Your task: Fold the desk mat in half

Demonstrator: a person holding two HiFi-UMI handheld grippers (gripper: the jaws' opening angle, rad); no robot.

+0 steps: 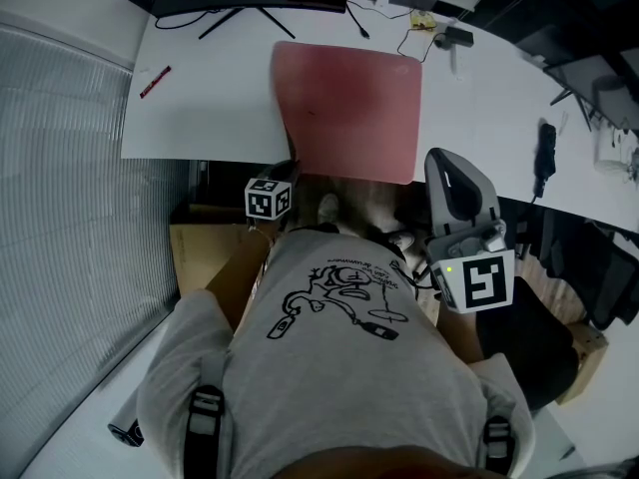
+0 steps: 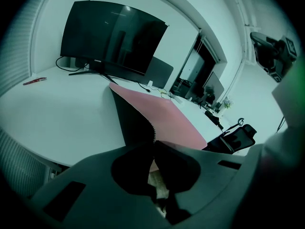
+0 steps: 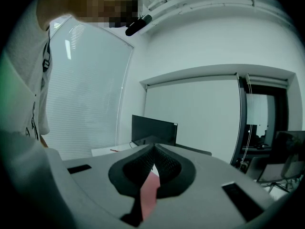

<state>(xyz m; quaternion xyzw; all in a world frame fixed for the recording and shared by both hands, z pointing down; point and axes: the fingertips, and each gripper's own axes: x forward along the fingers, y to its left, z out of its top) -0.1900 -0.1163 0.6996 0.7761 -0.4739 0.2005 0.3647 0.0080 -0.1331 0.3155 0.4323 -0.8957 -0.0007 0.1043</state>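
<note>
Pinching the desk mat (image 1: 349, 108) at its 2 near corners, set for the fold.
The left gripper (image 2: 153, 144) is clamped on the near-left corner, dark underside showing. The right gripper (image 3: 154, 149) has its jaws pressed together, seemingly on the near-right corner. The mat lies on the white desk (image 1: 200, 108), near edge overhanging, likely so both corners travel together.

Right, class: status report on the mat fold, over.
Fingers shut: left gripper and right gripper pinch the desk mat at its near edge. Not yet folded. A cable and the monitor stand sit by its far edge.
</note>
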